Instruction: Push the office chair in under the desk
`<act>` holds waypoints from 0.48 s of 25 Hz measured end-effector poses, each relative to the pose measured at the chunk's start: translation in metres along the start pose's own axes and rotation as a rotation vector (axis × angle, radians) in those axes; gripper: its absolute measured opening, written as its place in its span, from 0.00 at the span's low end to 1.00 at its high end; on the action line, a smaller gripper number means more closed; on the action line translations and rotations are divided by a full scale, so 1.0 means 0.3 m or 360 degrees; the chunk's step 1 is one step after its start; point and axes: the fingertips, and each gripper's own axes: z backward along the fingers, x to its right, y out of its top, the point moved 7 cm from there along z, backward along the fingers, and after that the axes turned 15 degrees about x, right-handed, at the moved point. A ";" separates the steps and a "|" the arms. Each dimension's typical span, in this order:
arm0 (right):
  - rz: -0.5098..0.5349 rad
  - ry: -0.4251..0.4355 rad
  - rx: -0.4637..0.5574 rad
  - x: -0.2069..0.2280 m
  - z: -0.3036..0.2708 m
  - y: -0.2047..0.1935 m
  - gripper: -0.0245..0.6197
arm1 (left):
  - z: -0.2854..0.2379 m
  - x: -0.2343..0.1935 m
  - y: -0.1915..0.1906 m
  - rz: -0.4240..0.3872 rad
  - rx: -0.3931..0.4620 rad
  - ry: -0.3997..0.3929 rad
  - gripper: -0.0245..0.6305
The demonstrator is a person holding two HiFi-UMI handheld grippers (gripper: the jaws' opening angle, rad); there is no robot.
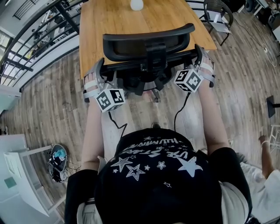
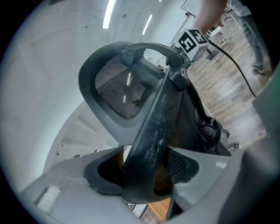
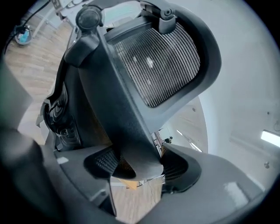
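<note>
A black office chair, seen from behind, stands at the near edge of the wooden desk (image 1: 109, 26), with its mesh headrest (image 1: 148, 41) over the desktop. Both grippers clamp the back frame (image 1: 148, 65) just below the headrest. My left gripper (image 1: 99, 73) holds the frame's left end. In the left gripper view the dark frame bar (image 2: 153, 127) fills the gap of the left gripper (image 2: 142, 175). My right gripper (image 1: 201, 59) holds the right end. The right gripper view shows the bar (image 3: 118, 109) wedged in the right gripper (image 3: 138, 168). The seat is hidden.
A white round object (image 1: 136, 4) lies at the desk's far end. Another chair (image 1: 218, 15) stands at the back right. A railing (image 1: 39, 30) runs along the left. A bundle of gear (image 1: 57, 159) lies on the wood floor by a white shelf (image 1: 22, 175). A person's arm (image 1: 266, 151) is at the right.
</note>
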 end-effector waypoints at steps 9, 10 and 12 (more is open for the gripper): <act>-0.0088 0.0063 -0.0060 0.005 0.022 0.028 0.51 | 0.021 -0.017 -0.017 0.0096 0.0032 -0.0083 0.49; -0.0097 0.0061 -0.0065 0.004 0.035 0.031 0.51 | 0.032 -0.021 -0.017 0.0114 0.0034 -0.0078 0.49; -0.0107 0.0048 -0.0071 0.002 0.066 0.042 0.51 | 0.059 -0.030 -0.019 0.0138 0.0041 -0.0065 0.50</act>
